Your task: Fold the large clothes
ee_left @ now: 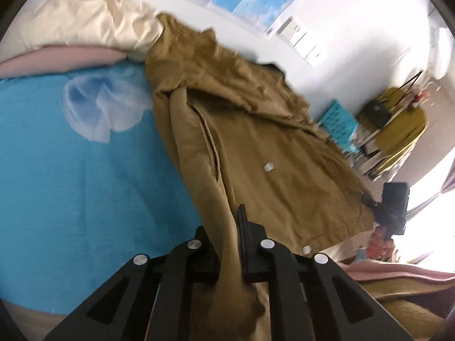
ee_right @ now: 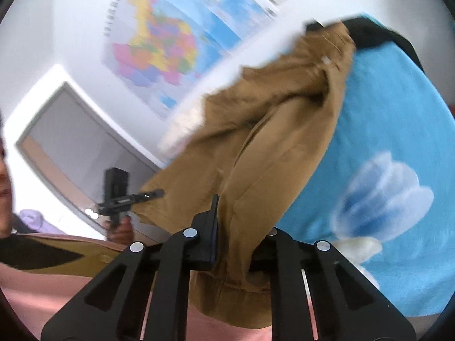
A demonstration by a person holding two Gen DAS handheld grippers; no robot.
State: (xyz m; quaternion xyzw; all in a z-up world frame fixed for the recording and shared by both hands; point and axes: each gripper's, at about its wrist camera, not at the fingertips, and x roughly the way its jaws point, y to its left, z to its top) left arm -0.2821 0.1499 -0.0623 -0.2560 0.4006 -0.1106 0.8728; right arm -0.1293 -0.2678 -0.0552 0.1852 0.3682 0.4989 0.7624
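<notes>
While a bunched fold of the tan cotton jacket was pinched between its black fingers, the left gripper was closed on the cloth near the bottom of the left wrist view. In the right wrist view, the right gripper was likewise clamped on a gathered edge of the same jacket, its far finger hidden behind the fabric. From both grips the garment was stretched away and lifted, partly spread above the bright blue bedsheet printed with a pale flower. White snap buttons were seen on the jacket's front, right of a long seam opening. At the far left, a cream satin pillow was laid on a pink blanket, touched by the jacket's far end. On the far wall a coloured map poster was hung. At the right, a yellow-draped cluttered stand was visible, blurred by motion.
</notes>
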